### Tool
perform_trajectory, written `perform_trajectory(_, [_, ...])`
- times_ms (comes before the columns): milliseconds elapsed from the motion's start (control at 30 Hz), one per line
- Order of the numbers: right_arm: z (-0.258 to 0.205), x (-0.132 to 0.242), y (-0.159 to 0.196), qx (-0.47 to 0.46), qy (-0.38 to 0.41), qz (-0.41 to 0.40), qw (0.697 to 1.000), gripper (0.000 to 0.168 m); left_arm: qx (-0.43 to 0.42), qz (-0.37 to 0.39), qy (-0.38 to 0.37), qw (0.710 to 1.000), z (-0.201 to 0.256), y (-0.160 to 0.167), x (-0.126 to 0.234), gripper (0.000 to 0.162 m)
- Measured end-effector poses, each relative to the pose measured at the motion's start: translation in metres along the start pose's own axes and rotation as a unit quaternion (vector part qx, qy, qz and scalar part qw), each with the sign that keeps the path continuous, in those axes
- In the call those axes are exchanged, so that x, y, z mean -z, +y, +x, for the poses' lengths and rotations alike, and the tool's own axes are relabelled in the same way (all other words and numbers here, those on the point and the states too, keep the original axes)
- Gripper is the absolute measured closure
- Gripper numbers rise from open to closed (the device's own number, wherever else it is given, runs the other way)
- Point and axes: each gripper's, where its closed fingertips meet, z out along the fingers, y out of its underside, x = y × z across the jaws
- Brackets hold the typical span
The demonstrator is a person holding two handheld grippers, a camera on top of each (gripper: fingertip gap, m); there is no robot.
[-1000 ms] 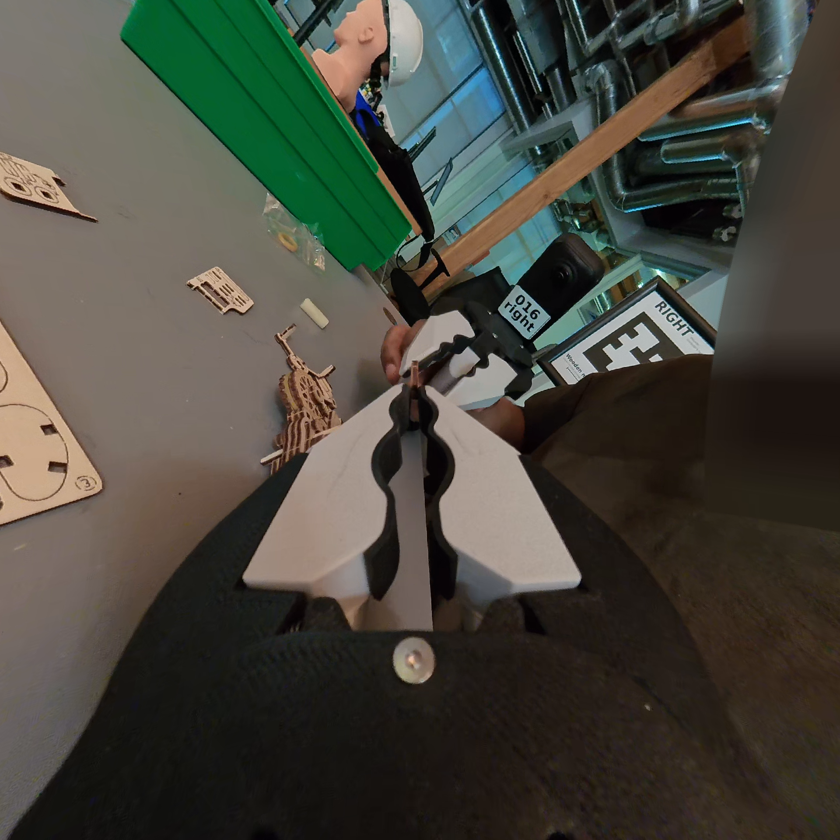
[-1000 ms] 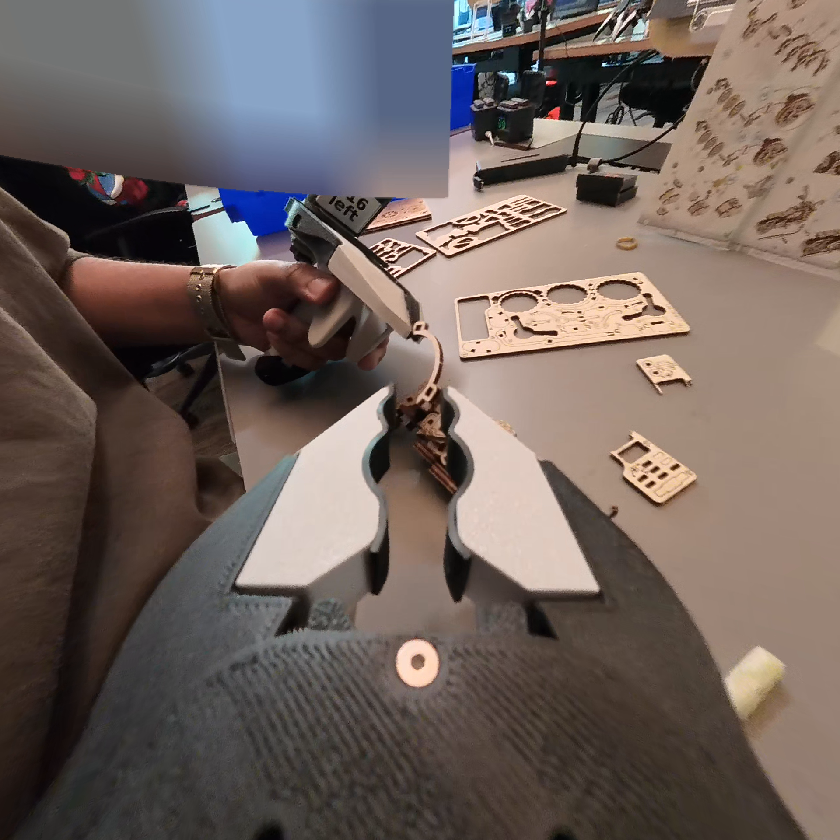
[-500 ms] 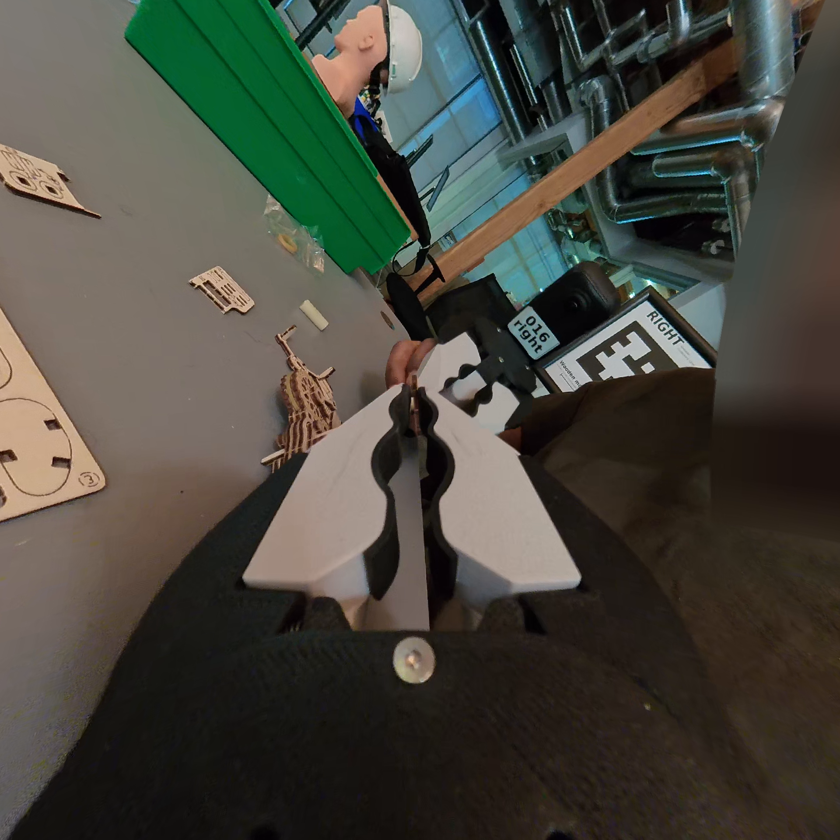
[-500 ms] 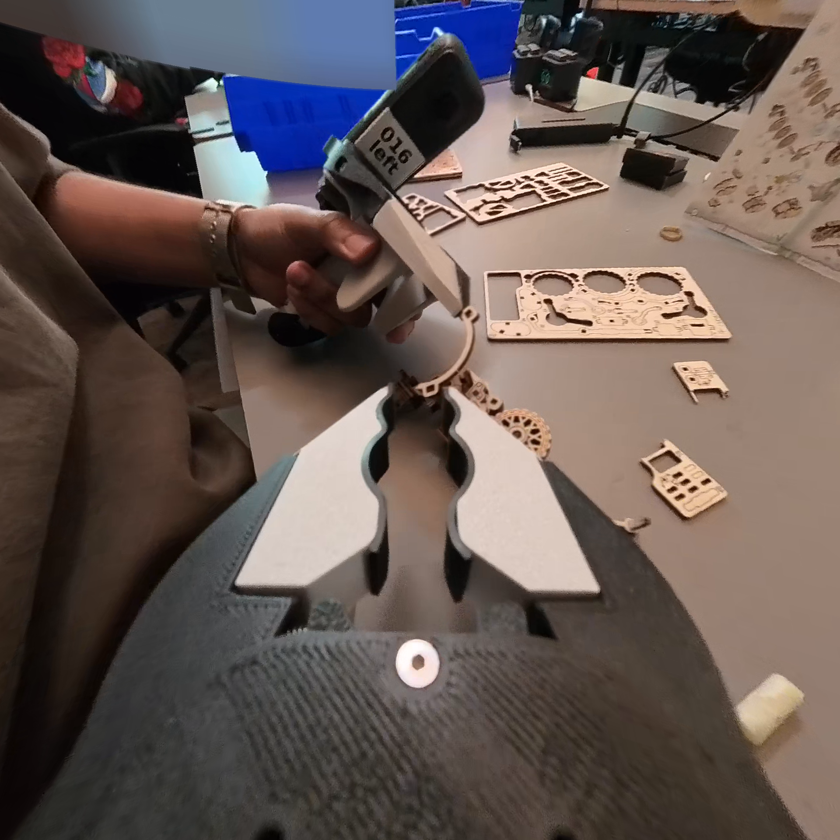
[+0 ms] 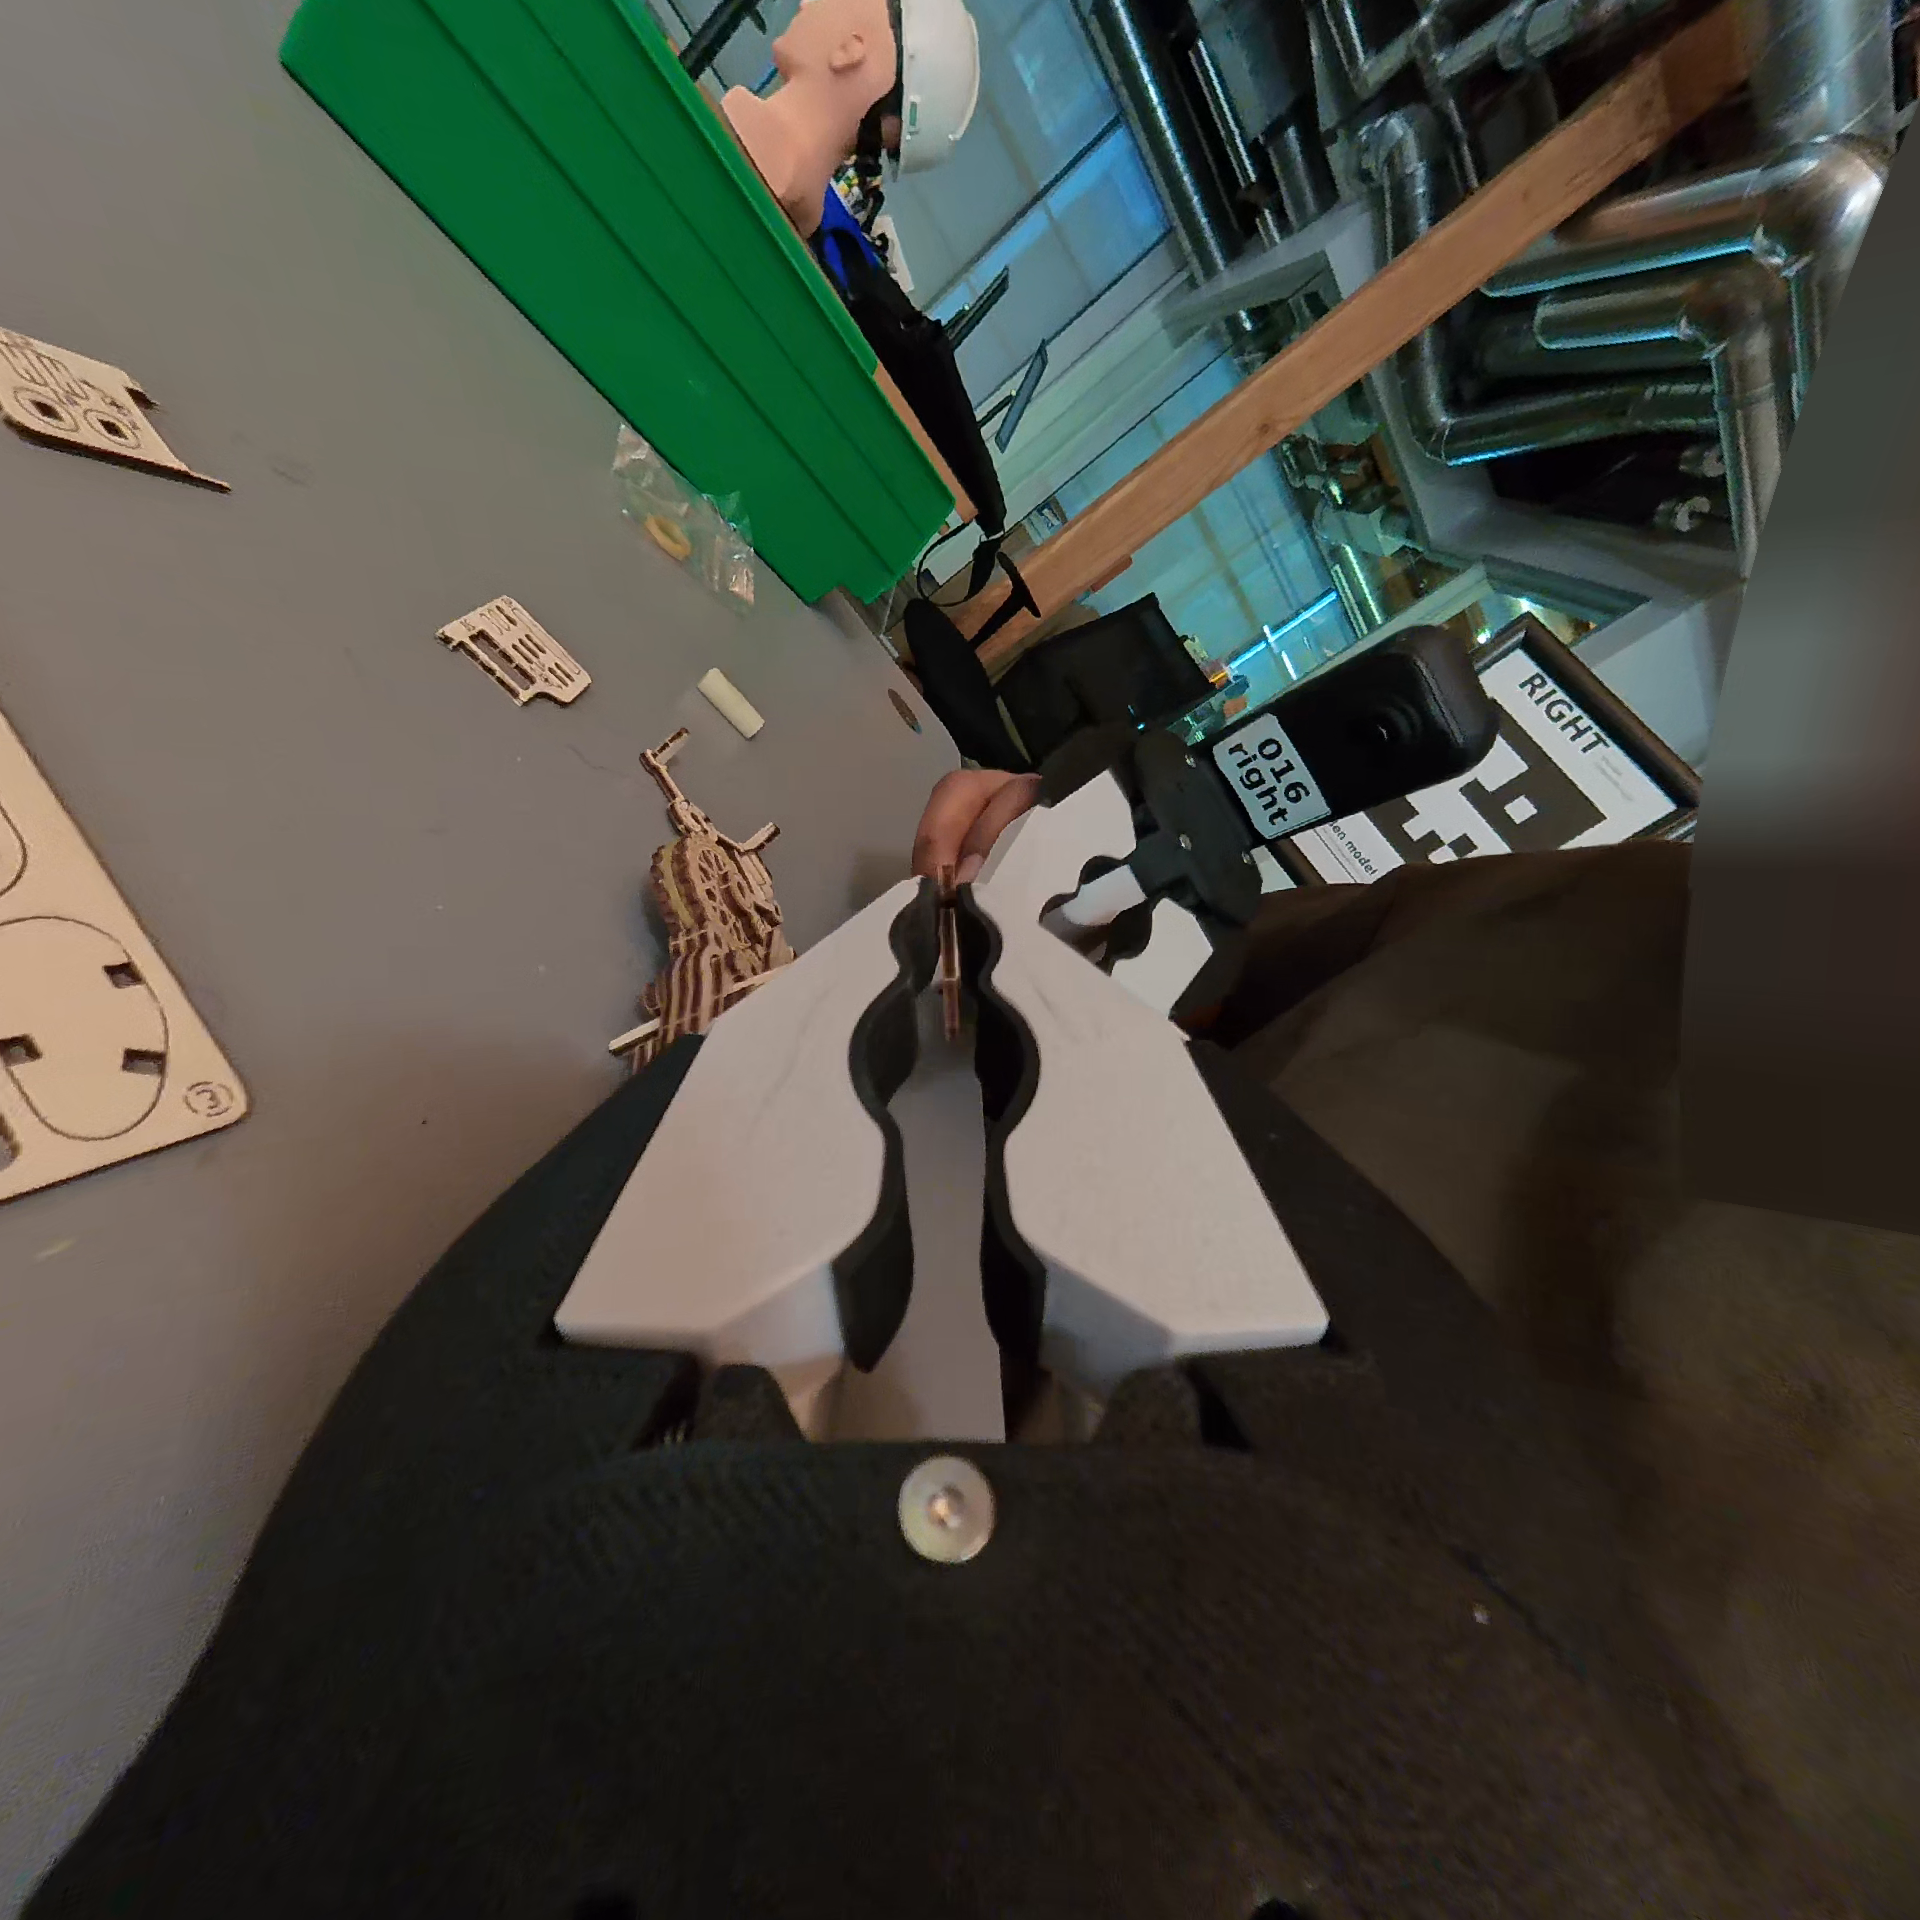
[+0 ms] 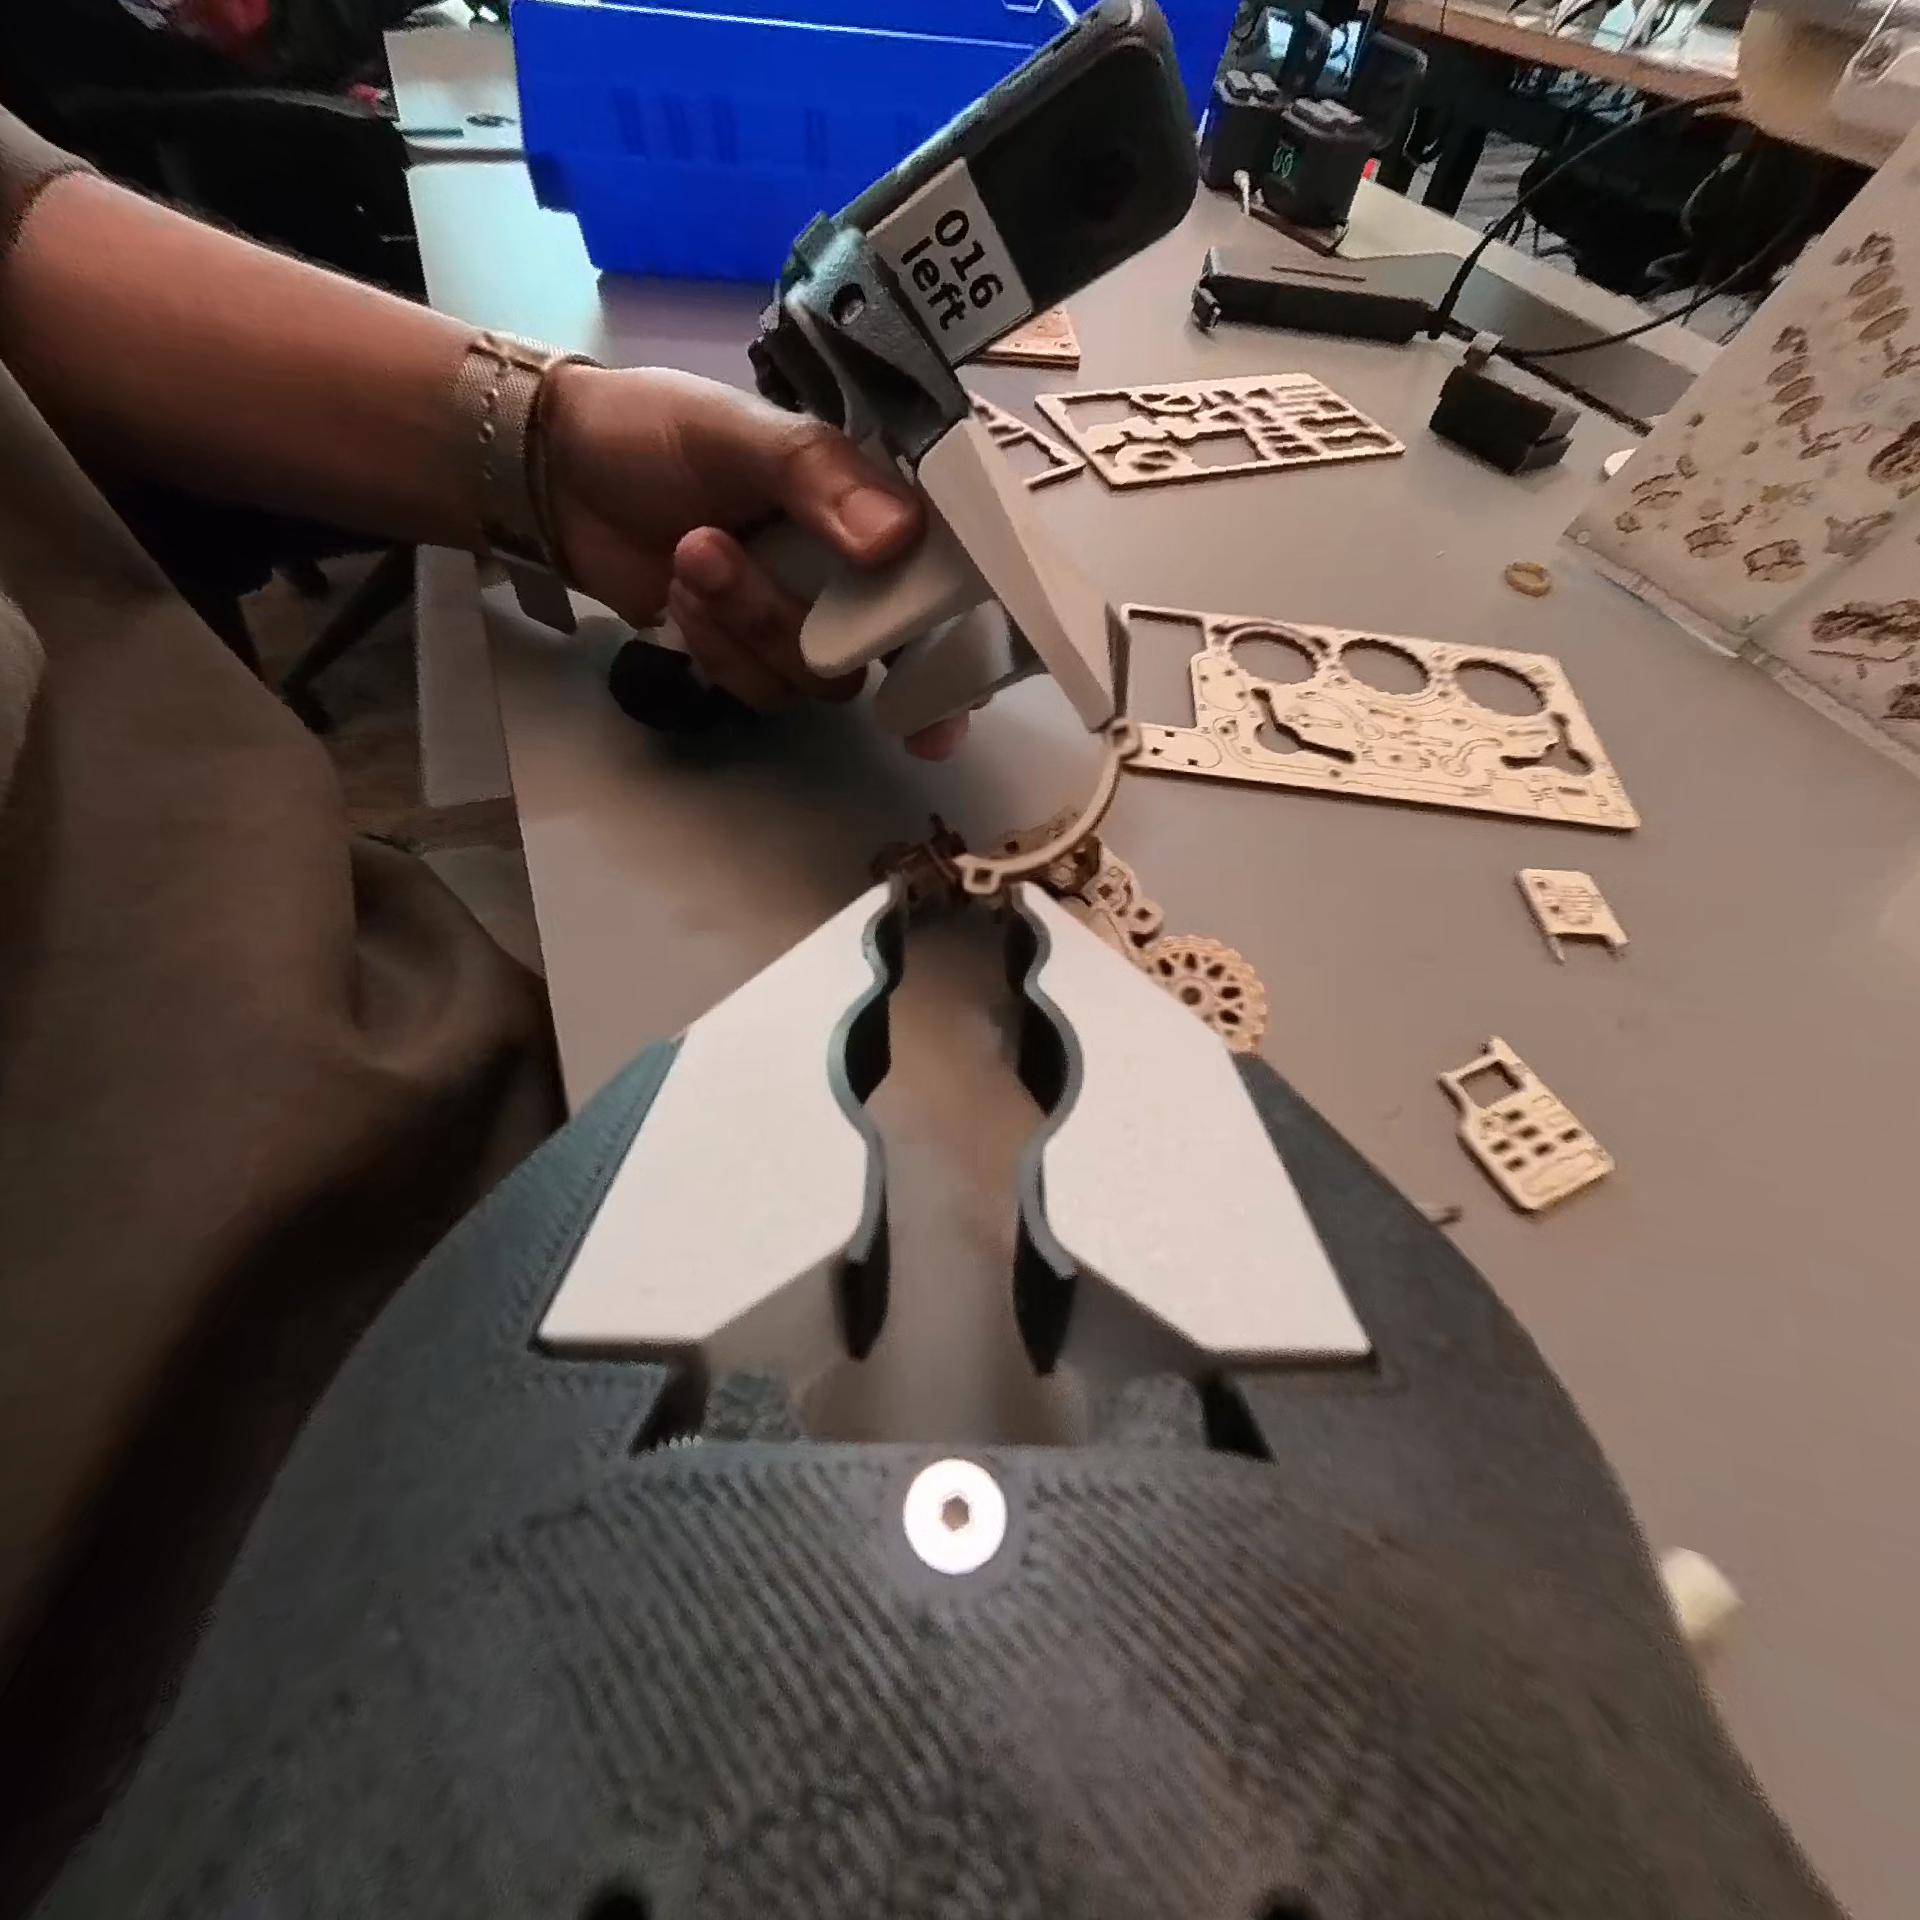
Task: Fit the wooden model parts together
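My left gripper (image 5: 948, 914) is shut on a thin curved wooden part (image 5: 950, 966), seen edge-on between its tips. In the right wrist view the left gripper (image 6: 1101, 717) holds this arc-shaped part (image 6: 1086, 821) from its top end. The arc's lower end hangs just over the partly built wooden model (image 6: 1164, 945) lying on the grey table (image 6: 1351, 1351). My right gripper (image 6: 951, 899) is open and empty, with its tips just short of the model's near end. In the left wrist view the model (image 5: 717, 935) lies left of my fingers, and the right gripper (image 5: 1101, 920) shows open beyond them.
Punched wooden sheets (image 6: 1371, 717) (image 6: 1216, 431) (image 5: 94, 1060) and small loose parts (image 6: 1527, 1143) (image 6: 1569, 909) (image 5: 514, 649) lie around. A white foam bit (image 6: 1699, 1605), an instruction sheet (image 6: 1787, 520), a blue bin (image 6: 779, 135) and a green bin (image 5: 623, 260) border the table. There is about 4 centimeters between the tips of the two grippers.
My right gripper has drawn back from the model, which now lies beyond its tips. The left gripper has risen and tilted, and the arc part has swung towards the model.
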Motion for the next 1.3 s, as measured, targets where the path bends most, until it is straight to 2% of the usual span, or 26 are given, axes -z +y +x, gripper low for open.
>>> perform_trajectory(33, [0.004,0.003,-0.001,0.015,0.01,0.005,1.0,0.151,0.0,0.002,-0.001,1.0,-0.001,-0.001,0.001,0.162])
perform_trajectory(200, [0.022,0.02,-0.012,0.07,0.048,0.046,0.995,0.151,0.01,0.01,0.006,1.0,-0.001,-0.004,0.005,0.162])
perform_trajectory(267, [0.022,0.023,-0.011,0.075,0.037,0.052,0.995,0.148,0.019,-0.003,0.015,1.0,0.002,0.0,0.002,0.162])
perform_trajectory(467, [-0.008,0.026,-0.013,0.1,-0.043,0.069,0.992,0.135,0.113,-0.041,0.078,0.99,0.018,0.019,-0.006,0.162])
perform_trajectory(733, [-0.025,0.014,0.001,0.155,-0.066,0.03,0.985,0.12,0.11,-0.089,0.062,0.988,0.019,0.038,-0.009,0.162])
perform_trajectory(1133, [-0.028,0.006,0.006,0.212,-0.043,0.013,0.976,0.124,0.096,-0.106,0.045,0.989,0.018,0.047,-0.011,0.162])
perform_trajectory(1300, [-0.024,0.005,0.008,0.212,-0.032,0.003,0.977,0.124,0.085,-0.089,0.028,0.992,0.014,0.043,-0.012,0.158])
